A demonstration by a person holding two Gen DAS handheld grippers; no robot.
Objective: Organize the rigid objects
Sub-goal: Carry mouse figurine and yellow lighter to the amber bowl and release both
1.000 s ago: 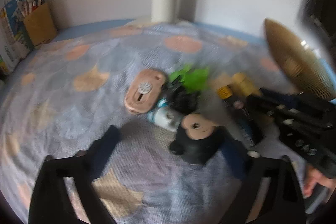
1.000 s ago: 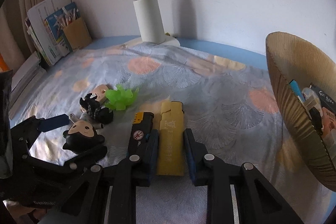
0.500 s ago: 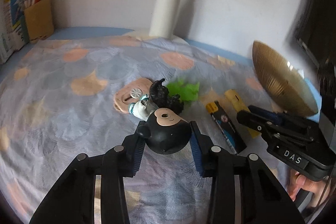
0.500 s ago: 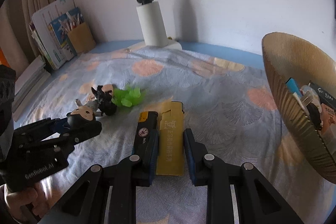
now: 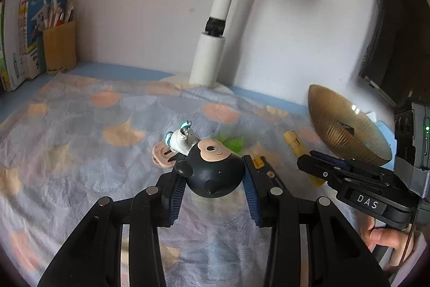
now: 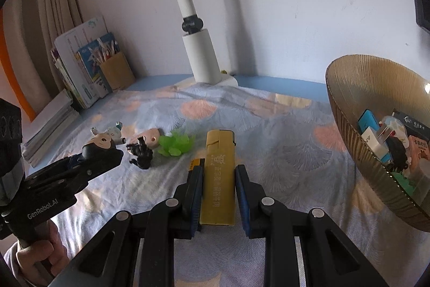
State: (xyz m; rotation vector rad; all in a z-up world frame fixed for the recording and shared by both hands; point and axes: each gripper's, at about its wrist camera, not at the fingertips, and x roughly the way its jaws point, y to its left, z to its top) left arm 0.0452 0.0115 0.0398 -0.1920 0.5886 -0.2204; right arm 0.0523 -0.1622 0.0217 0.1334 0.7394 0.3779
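Note:
My left gripper (image 5: 213, 170) is shut on a black mouse-head figure (image 5: 212, 174) and holds it just above the patterned cloth (image 5: 80, 152). The right wrist view shows that same gripper (image 6: 107, 152) at the left with the figure (image 6: 100, 140) at its tips. A gold lighter (image 6: 219, 179) stands lengthwise between the pads of my right gripper (image 6: 218, 174), which is shut on it. In the left wrist view the right gripper (image 5: 317, 166) sits at the right, in front of the ribbed gold bowl (image 5: 346, 131). That bowl (image 6: 346, 131) holds several small items.
On the cloth lie a white and teal figure (image 6: 114, 131), a black figurine (image 6: 141, 152), a pink piece (image 6: 150, 137), a green cluster (image 6: 176, 143) and a black lighter (image 5: 262, 163). A white lamp (image 6: 201, 58), a pen holder (image 6: 117, 71) and books (image 6: 78, 66) line the wall.
The left gripper's jaws closed on the mouse-head figure and lifted it off the cloth. The right gripper kept its hold on the gold lighter and rose a little, away from the black lighter.

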